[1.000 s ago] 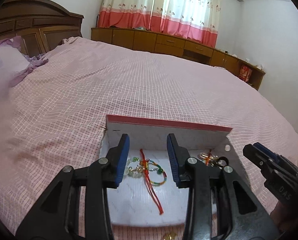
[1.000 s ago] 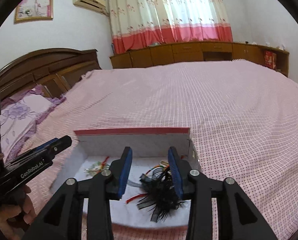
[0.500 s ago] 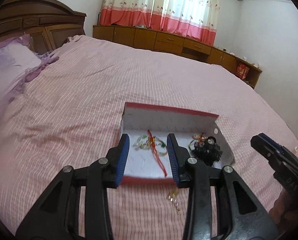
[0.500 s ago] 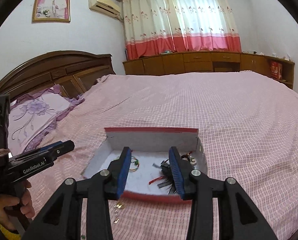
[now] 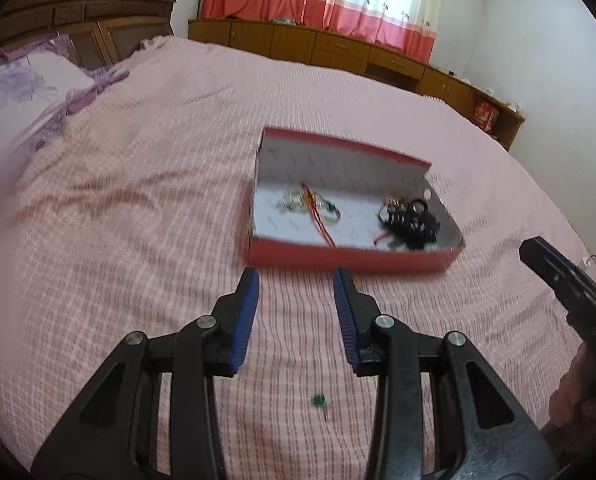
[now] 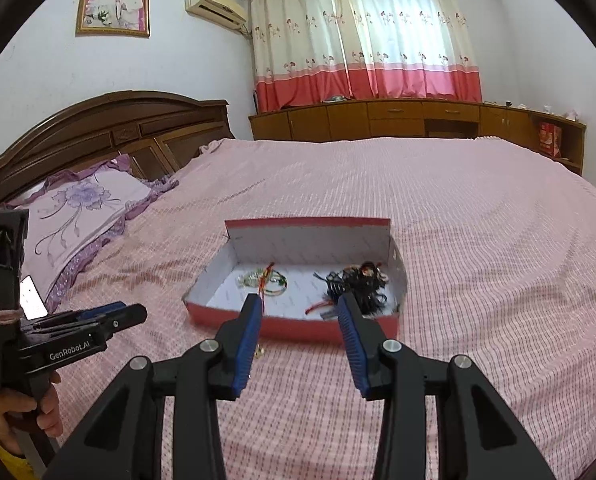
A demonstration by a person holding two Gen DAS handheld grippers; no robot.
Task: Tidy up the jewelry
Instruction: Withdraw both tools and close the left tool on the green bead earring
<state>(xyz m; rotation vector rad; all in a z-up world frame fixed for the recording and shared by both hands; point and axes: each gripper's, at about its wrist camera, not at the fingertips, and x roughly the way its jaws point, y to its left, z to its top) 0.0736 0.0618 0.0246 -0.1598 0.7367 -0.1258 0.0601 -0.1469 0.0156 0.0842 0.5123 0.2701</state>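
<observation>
A red cardboard box (image 5: pixel 353 258) with a white inside lies on the pink bedspread. It holds beaded bracelets with a red cord (image 5: pixel 309 208) on the left and a black tangle of hair accessories (image 5: pixel 411 224) on the right. My left gripper (image 5: pixel 296 280) hovers open and empty just short of the box's front wall. A small green bead piece (image 5: pixel 318 401) lies loose on the bed beneath it. In the right wrist view my right gripper (image 6: pixel 298 308) is open and empty before the box (image 6: pixel 309 328), with a small gold piece (image 6: pixel 260 352) on the bed near its left finger.
The pink bedspread (image 6: pixel 477 240) stretches wide around the box. A purple floral pillow (image 6: pixel 78 216) with a phone (image 6: pixel 32 298) on it lies by the wooden headboard (image 6: pixel 98 128) at the left. Low wooden cabinets (image 6: pixel 397 120) run along the far wall under the curtains.
Both grippers have drawn back from over the box's inside to the bed in front of it. The box now looks smaller and farther. The jaws' gaps look unchanged.
</observation>
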